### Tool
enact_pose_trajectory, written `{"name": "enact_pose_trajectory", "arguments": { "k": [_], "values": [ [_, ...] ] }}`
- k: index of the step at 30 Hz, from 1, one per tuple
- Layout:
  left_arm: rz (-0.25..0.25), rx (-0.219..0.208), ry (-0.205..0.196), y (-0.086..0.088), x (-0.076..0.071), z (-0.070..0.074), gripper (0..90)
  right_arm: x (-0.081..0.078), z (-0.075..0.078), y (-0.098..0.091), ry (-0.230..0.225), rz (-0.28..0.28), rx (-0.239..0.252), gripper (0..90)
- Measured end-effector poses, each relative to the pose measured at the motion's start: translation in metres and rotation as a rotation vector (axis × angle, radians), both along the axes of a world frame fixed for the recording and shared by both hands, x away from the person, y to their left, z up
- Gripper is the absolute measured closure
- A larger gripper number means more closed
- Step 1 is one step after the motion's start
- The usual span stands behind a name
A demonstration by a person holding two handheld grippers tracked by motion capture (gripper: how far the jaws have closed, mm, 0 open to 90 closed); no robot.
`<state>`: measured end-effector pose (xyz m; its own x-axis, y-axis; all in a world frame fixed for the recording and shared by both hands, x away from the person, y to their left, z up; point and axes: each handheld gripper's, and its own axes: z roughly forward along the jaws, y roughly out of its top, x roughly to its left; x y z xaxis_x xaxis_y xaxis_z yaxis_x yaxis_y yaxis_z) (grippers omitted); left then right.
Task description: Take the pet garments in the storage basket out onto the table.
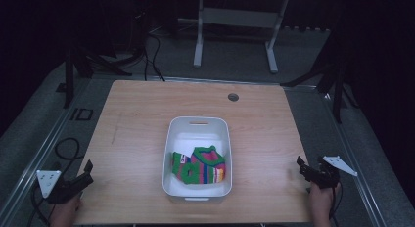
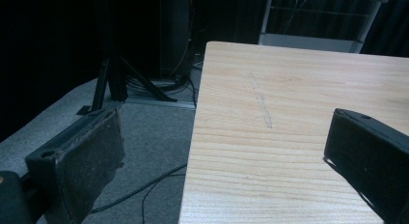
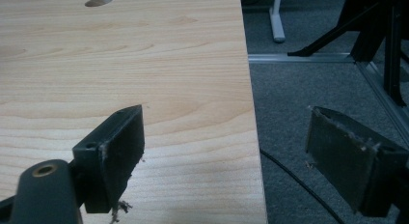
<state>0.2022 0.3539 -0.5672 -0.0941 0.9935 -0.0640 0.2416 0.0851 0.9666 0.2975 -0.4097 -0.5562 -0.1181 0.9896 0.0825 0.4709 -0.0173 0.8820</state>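
A white plastic bin (image 1: 197, 126) stands in the middle of the wooden table (image 1: 142, 114). Inside it lies a knitted piece (image 1: 199, 166) striped in green, pink, yellow and blue, with a small white tag. My left gripper (image 1: 86, 172) rests at the table's front left corner, held by a hand, its jaws wide apart with nothing between them; they straddle the table's left edge (image 2: 193, 137). My right gripper (image 1: 302, 168) sits at the front right edge, also open and empty, its jaws straddling the table's right edge (image 3: 253, 137).
A round cable hole (image 1: 233, 97) lies near the table's far edge. Black tripod legs (image 1: 337, 85) and cables (image 1: 151, 56) stand on the grey carpet around the table. A white desk frame (image 1: 235, 21) stands behind.
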Motion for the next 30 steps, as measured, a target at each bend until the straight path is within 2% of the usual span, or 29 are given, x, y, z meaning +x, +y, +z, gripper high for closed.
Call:
{"name": "enact_pose_trajectory", "arguments": {
  "k": [5,9,10,12,13,16,17,19,20,25,29,30],
  "values": [
    [-0.001,0.0,0.001,0.0,0.0,0.0,0.9,0.002,0.0,0.0,0.012,0.016,0.003,13.1],
    [-0.002,-0.004,0.004,0.0,0.0,0.0,0.9,0.003,0.0,0.001,0.015,0.058,-0.013,13.3],
    [-0.003,-0.004,0.005,0.001,0.001,0.0,0.9,0.004,0.0,0.002,0.035,0.131,-0.003,13.9],
    [-0.003,-0.004,0.004,0.001,0.001,0.0,0.9,0.004,0.0,0.002,0.034,0.146,-0.002,14.1],
    [-0.002,-0.005,0.005,0.0,0.001,0.0,0.9,0.005,-0.001,0.001,0.063,0.201,0.001,14.1],
    [-0.002,-0.005,0.006,0.0,0.0,0.0,0.9,0.006,-0.002,-0.001,0.112,0.254,0.018,14.6],
    [-0.002,-0.005,0.006,0.0,0.0,0.0,0.9,0.006,-0.002,-0.001,0.123,0.287,0.027,14.5],
    [-0.003,-0.006,0.005,0.001,0.0,0.0,0.9,0.005,-0.002,-0.001,0.131,0.308,0.018,14.5],
    [-0.006,-0.006,0.005,0.001,0.0,0.0,0.9,0.003,-0.002,0.0,0.151,0.362,-0.004,14.5],
    [-0.008,-0.006,0.005,0.001,0.0,0.0,0.9,0.004,-0.004,0.003,0.215,0.519,-0.013,14.5],
    [-0.009,-0.007,0.007,0.001,0.001,0.0,0.9,0.006,-0.002,0.009,0.228,0.594,-0.038,14.6],
    [-0.009,-0.007,0.007,0.001,0.001,0.0,0.9,0.006,-0.002,0.009,0.228,0.594,-0.038,14.6]
  ]
}}
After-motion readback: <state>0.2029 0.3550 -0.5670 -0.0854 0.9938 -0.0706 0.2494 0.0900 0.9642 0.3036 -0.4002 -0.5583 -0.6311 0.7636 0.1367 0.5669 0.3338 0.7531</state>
